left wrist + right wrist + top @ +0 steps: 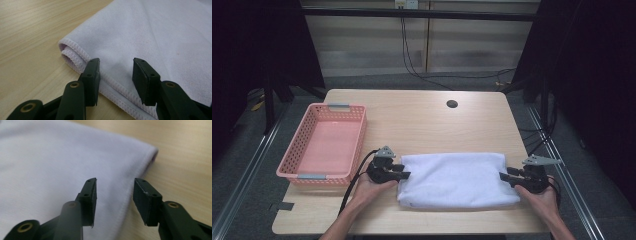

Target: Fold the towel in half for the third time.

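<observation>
A pink basket (323,145) sits at the bench's (422,120) left. The left gripper (401,171), jaws apart, straddles the folded white towel's (456,179) left hem; the right gripper (506,176), jaws apart, straddles its right edge.

one white towel (455,179), one pink basket (357,142), two grippers (406,175)

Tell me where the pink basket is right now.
In the high view, the pink basket sits on the table's left side, just left of the left gripper and the folded white towel.
</observation>
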Demonstrator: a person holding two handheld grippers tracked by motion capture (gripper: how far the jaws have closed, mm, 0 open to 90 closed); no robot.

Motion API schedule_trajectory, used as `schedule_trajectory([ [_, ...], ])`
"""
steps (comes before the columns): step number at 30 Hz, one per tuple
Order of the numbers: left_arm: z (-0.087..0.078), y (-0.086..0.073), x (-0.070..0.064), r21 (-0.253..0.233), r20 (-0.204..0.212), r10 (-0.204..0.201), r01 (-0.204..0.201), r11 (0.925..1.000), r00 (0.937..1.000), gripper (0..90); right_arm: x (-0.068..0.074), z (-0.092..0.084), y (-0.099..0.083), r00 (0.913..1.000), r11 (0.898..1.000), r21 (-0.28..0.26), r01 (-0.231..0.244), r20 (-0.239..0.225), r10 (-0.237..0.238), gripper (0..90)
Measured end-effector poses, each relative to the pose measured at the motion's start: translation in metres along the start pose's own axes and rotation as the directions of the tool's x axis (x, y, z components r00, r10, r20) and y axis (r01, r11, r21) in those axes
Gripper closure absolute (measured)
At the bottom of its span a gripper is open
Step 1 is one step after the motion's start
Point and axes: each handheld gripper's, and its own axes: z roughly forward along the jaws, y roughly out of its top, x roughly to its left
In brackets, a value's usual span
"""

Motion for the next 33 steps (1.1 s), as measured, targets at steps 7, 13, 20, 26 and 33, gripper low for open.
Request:
schedule_trajectory([
  [7,-0.002,0.009,0.011,-0.033,-0.031,-0.053,0.052,0.9981,0.9981,47.2,0.042,-0.009,0.007,0.9903,0.997,-0.054,0.05,-0.127,-0.057,49.0],
  [13,-0.004,0.011,0.017,-0.038,-0.068,-0.061,0.059,0.9975,0.9958,44.7,0.078,-0.007,0.009,0.9692,0.99,-0.076,0.117,-0.208,-0.131,51.4],
  [20,-0.004,0.012,0.025,-0.05,-0.082,-0.093,0.089,0.9948,0.9923,44.1,0.118,0.012,0.015,0.9406,0.979,-0.057,0.195,-0.272,-0.203,47.4],
  [26,0.001,0.021,0.028,-0.058,-0.072,-0.089,0.084,0.9947,0.9935,45.7,0.151,0.042,0.033,0.9016,0.977,-0.031,0.212,-0.379,-0.208,46.3],
  [33,0.001,0.022,0.028,-0.053,-0.067,-0.089,0.085,0.995,0.9938,43.9,0.192,0.078,0.058,0.8472,0.963,-0.014,0.268,-0.473,-0.243,42.2],
])
